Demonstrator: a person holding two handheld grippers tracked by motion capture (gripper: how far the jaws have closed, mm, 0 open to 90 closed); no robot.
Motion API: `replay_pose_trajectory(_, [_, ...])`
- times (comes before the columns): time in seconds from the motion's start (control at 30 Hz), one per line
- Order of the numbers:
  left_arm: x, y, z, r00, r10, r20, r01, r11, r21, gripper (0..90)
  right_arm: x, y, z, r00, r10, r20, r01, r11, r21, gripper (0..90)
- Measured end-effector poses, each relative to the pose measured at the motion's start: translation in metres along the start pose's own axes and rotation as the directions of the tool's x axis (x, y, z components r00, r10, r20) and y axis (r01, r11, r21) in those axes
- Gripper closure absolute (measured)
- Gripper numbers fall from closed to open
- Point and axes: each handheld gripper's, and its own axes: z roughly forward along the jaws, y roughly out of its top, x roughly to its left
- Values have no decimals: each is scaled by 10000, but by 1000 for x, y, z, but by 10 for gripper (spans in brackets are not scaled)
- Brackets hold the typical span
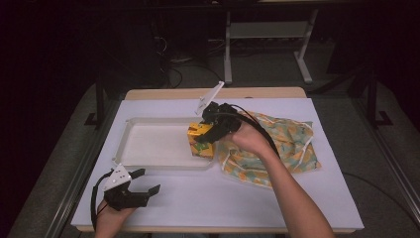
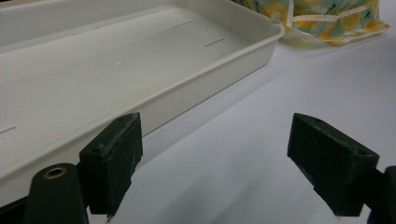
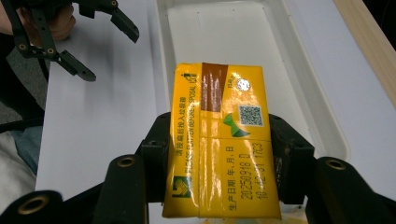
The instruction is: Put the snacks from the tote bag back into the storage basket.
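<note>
A white-covered table (image 1: 257,198) bears a white tray (image 1: 130,148) and, just beside it, a patterned cloth bag (image 1: 292,144).

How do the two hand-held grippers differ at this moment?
The right hand-held gripper is shut on a yellow carton; the left hand-held gripper is open, with nothing between its jaws. The right one is held above the near right corner of the white tray, beside the patterned bag; the left one sits low over the table, in front of the tray. Both are black with two jaws.
</note>
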Motion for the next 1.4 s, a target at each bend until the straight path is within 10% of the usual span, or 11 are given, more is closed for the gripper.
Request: replay_pose_trajectory(1.4, [0, -1, -1, 9999, -134, -12, 134, 9997, -193, 175, -5, 16, 47, 9972, -381, -636, 404, 9986, 351, 491])
